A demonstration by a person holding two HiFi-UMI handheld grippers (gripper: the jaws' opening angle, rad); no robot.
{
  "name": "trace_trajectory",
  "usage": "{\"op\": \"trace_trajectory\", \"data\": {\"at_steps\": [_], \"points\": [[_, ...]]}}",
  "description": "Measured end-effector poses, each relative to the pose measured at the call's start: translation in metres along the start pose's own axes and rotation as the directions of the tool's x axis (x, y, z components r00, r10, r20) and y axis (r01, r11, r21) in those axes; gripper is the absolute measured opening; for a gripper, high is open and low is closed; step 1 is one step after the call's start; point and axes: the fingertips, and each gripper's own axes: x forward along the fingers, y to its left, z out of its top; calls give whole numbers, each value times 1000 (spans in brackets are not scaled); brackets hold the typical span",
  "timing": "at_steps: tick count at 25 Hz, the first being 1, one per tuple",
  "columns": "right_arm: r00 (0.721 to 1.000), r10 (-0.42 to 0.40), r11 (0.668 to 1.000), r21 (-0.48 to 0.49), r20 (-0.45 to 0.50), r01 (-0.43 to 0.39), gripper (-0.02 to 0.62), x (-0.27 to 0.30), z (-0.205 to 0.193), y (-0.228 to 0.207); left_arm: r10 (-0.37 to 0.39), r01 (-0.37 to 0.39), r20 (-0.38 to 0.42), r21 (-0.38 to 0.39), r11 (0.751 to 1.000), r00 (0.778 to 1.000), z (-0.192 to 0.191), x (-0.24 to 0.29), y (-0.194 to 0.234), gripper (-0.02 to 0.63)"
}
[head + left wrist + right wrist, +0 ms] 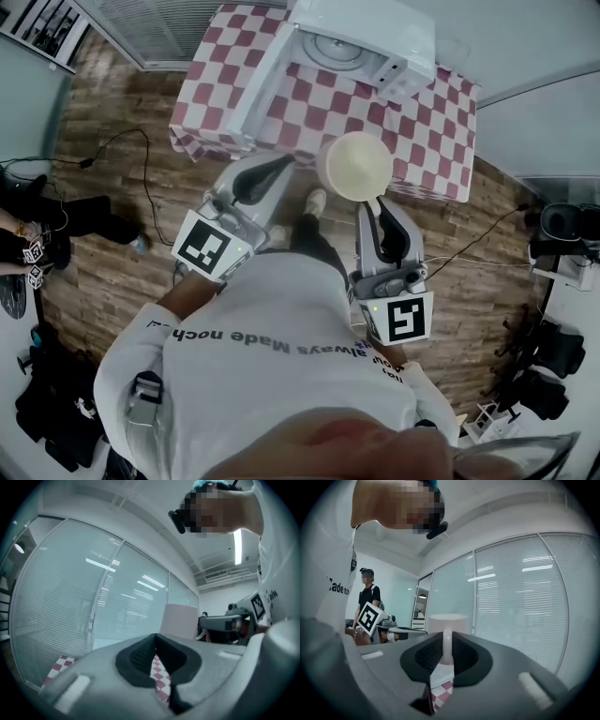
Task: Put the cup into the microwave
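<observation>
The cream-coloured ceramic cup (354, 166) is off the table and in the air, held at the middle of the head view just past the near edge of the table with the red-and-white checked cloth (427, 131). The right gripper (376, 201) has it. In the right gripper view its jaws pinch the cup's thin white handle (446, 645), and the cup body stands upright beyond them. The left gripper (281, 167) sits beside it, left of centre. Its jaws are pressed together at the tips with nothing between them, only checked cloth showing through the gap lower down.

So I'd say the pick-up is done and the carry is under way. What's left is to get the cup into the cavity, set it down and let go.

The white microwave (370, 42) is at the upper middle of the frame, well apart from the cup. Its white door (258, 89) is swung wide open toward the left, and the round glass turntable (333, 47) looks bare. The cloth between the cup and the opening has nothing on it, so the way in looks open. The edges to watch seem to be the door on the left and the control panel (405, 80) on the right. Another person (368, 595) stands off to the side, clear of the path.
</observation>
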Motion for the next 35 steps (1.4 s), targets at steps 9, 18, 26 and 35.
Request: {"op": "trace_trajectory", "data": {"at_steps": [9, 18, 26, 35], "points": [[1000, 3, 1000, 4, 13, -3, 42, 19, -7, -60, -14, 15, -24, 16, 1000, 1000, -7, 65, 13, 3], [999, 2, 1000, 13, 37, -2, 41, 60, -12, -156, 8, -8, -20, 22, 1000, 1000, -6, 165, 41, 4], [999, 29, 999, -14, 30, -29, 41, 80, -23, -234, 29, -27, -42, 33, 999, 999, -10, 241, 53, 3], [998, 46, 999, -12, 35, -45, 41, 102, -31, -280, 68, -67, -23, 25, 997, 997, -11, 285, 70, 3]]}}
